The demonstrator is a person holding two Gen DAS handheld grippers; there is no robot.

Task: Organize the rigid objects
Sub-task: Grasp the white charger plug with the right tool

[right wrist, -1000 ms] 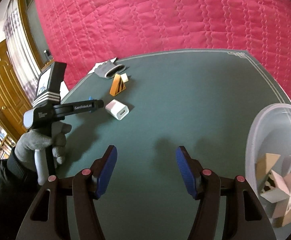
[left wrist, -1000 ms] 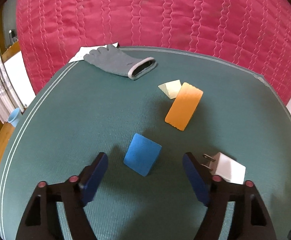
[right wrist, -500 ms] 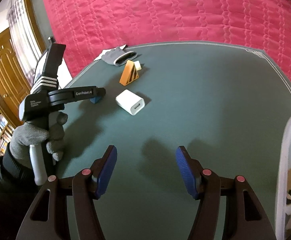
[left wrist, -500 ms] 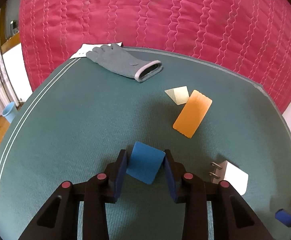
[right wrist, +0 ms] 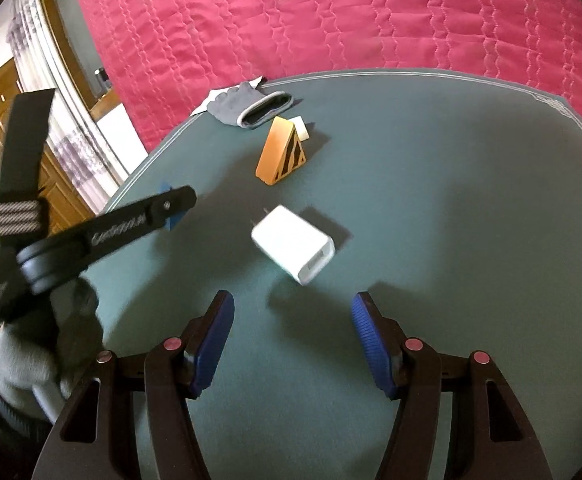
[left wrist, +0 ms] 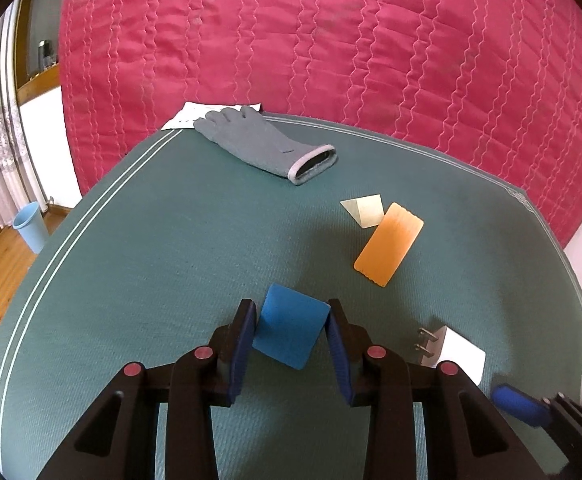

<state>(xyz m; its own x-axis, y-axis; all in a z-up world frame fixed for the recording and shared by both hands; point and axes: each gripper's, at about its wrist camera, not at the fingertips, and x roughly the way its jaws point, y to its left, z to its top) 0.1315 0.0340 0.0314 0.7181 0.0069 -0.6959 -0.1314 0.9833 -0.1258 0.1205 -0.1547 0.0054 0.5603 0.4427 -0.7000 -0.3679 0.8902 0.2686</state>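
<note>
At lower centre, the left gripper (left wrist: 291, 330) clamps a blue block (left wrist: 289, 331) over the green table (left wrist: 151, 248). The right gripper (right wrist: 293, 338) gapes wide just below a white charger (right wrist: 293, 243). Beyond lie an orange wedge (left wrist: 389, 243), a pale wedge (left wrist: 365, 210) touching it, and a grey glove (left wrist: 265, 145) in the upper middle.

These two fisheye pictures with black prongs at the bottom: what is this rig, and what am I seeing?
No robot here: a person holds a handheld two-finger gripper in each hand, each with a camera looking along its fingers. The left wrist view shows the left gripper closed on a blue block. The right wrist view shows the right gripper open, holding nothing, with a white USB charger just ahead. Also on the green table: an orange wedge with black stripes, a small pale wedge and a grey glove.
</note>
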